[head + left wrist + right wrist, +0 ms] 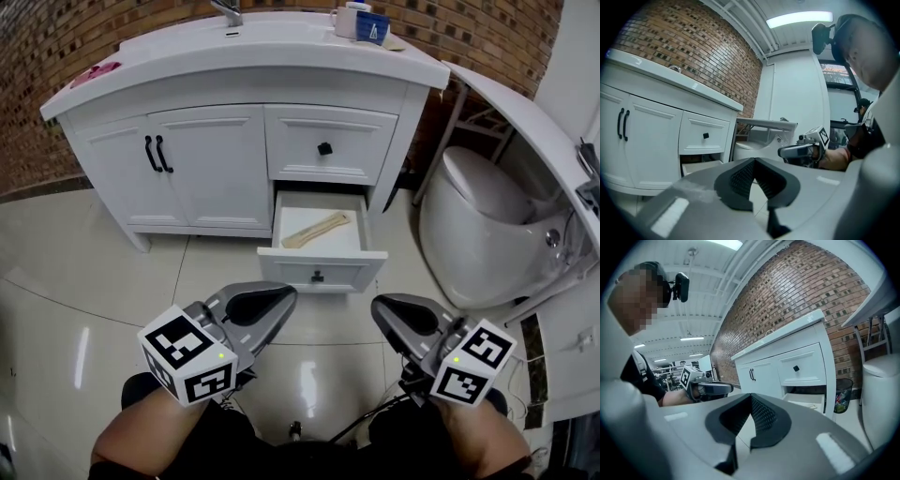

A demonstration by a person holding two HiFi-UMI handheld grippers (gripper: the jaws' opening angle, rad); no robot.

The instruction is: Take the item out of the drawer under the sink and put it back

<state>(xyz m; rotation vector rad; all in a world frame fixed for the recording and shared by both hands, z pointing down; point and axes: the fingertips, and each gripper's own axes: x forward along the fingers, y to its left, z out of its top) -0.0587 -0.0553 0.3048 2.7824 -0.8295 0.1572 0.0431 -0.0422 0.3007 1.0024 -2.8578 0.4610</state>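
Observation:
The lower drawer [323,273] of the white sink cabinet stands pulled open, and a long beige wooden-looking item [317,230] lies slantwise inside it. Both grippers hover low over the tiled floor, in front of the drawer and apart from it. My left gripper [286,296] is shut with nothing between its jaws, and its own view shows the pads [740,178] meeting. My right gripper [379,306] is shut and empty too, tips together [750,397]. The open drawer [806,400] shows beyond the right jaws, and also at the left [697,167] of the left gripper view.
Above the open drawer is a shut drawer with a black knob [324,148]; two cabinet doors [159,155] are to its left. A white toilet [487,225] stands at the right under a white slanted panel [525,122]. A small bin [841,397] sits between cabinet and toilet.

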